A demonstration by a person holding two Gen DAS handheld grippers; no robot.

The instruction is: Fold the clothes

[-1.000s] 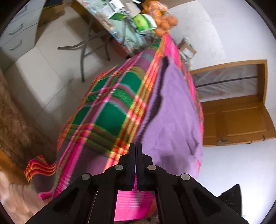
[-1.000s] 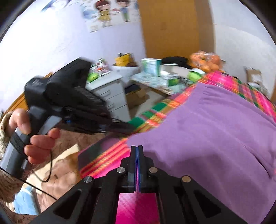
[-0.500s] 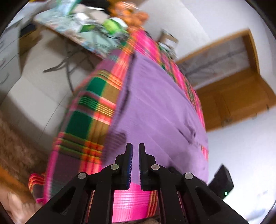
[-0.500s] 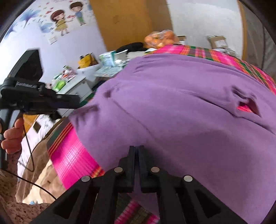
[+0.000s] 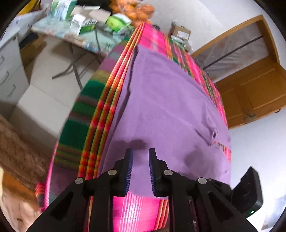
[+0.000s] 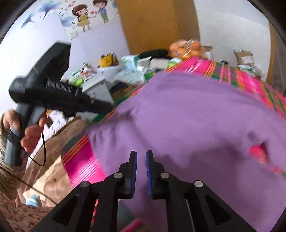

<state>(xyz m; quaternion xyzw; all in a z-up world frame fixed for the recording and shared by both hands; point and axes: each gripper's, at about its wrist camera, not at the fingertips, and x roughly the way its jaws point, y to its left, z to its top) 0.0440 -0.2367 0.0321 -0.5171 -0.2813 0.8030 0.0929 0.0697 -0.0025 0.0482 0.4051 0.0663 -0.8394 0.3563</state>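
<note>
A purple garment (image 5: pixel 166 107) lies spread flat on a table covered with a pink, green and orange plaid cloth (image 5: pixel 89 110). It also shows in the right wrist view (image 6: pixel 193 117). My left gripper (image 5: pixel 140 153) is open and empty, just above the garment's near edge. My right gripper (image 6: pixel 141 155) is open a little and empty, over the near edge of the same garment. The left gripper and the hand holding it also show in the right wrist view (image 6: pixel 53 96), off the table's left corner. A small opening (image 6: pixel 259 148) in the garment shows the cloth beneath.
A cluttered side table (image 5: pixel 76 30) with boxes and a bag of oranges (image 5: pixel 135 10) stands beyond the far end. White drawers (image 5: pixel 9 67) are at the left, a wooden door (image 5: pixel 255 89) at the right. The plaid cloth hangs over the table's left edge.
Both grippers went from shut to slightly open. Both moved in over the garment's near edge, the left one swinging to the right from the table's side.
</note>
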